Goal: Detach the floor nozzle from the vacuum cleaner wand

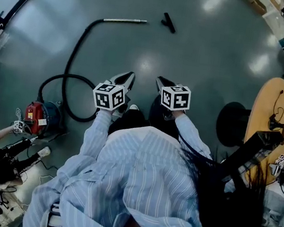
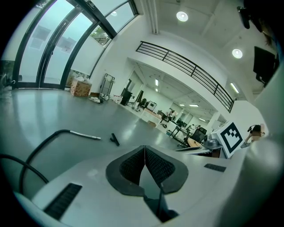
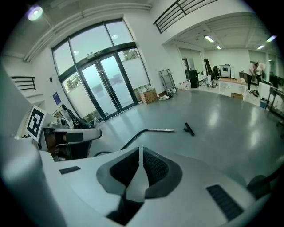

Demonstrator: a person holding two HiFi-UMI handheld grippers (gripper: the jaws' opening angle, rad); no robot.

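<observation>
The red canister [image 1: 39,117] sits on the floor [image 1: 207,56] off to the left of your left fingers and nearer you than their tips. It looks like the one heavy piece, so leave it where it is. Its black hose [image 1: 73,59] loops away ahead of your fingertips. It looks soft and springy and will probably drag and twist if you pull on it. The metal wand [image 1: 124,21] at the hose's end lies flat, well ahead of both sets of fingers. It is stiff, smooth and likely slippery, so take it partway along the tube, across its width. The black nozzle [image 1: 169,22] lies just past the wand's tip, apart from it, well ahead of your right fingers. It looks like light, hard plastic, and the neck should hold better than the wide foot. Since the two lie apart, the joint looks undone already. Your left gripper [image 1: 127,77] and right gripper [image 1: 162,82] are held out side by side in front of your body, near each other and tilted down toward the floor, high above every part. The left gripper [image 2: 144,162] has its pads pressed together on nothing. The right gripper [image 3: 140,166] shows only a sliver between its pads, with nothing in it.
</observation>
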